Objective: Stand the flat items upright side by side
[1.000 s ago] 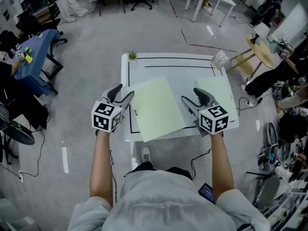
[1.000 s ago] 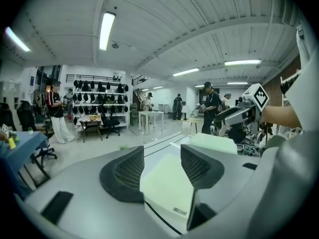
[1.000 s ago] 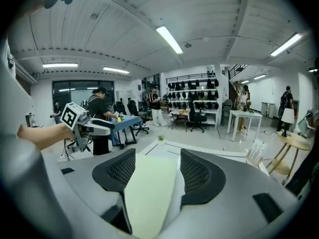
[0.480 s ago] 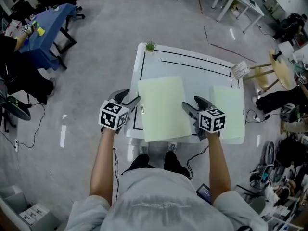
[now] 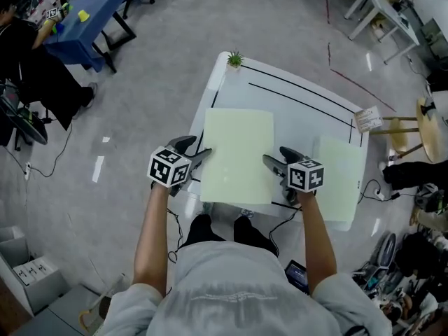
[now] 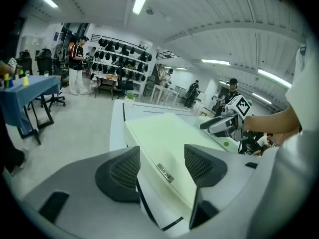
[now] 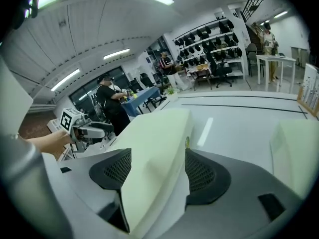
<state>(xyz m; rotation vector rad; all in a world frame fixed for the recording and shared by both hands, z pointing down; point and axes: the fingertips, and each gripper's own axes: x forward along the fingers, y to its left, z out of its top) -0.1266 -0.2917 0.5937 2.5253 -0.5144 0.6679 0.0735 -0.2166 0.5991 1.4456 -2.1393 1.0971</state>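
A pale green flat board (image 5: 238, 156) lies on the white table (image 5: 301, 110), its near edge over the table's front edge. My left gripper (image 5: 196, 148) is at its left side, and the board's edge (image 6: 169, 138) sits between the opening jaws. A thin strip of table shows beside one pad. My right gripper (image 5: 276, 157) is at the board's right side. There the board (image 7: 154, 148) fills the gap and touches both pads while the jaws are opening. A second pale green board (image 5: 341, 177) lies flat at the table's right.
A small potted plant (image 5: 235, 59) stands at the table's far left corner. A white card stand (image 5: 367, 120) is at the far right corner. Black lines mark a rectangle on the tabletop. A blue table (image 5: 91, 19), chairs and people are around the room.
The board has turned from a slanted lie to square with the table's front edge. My view has shifted, so the table now sits further right and more tilted.
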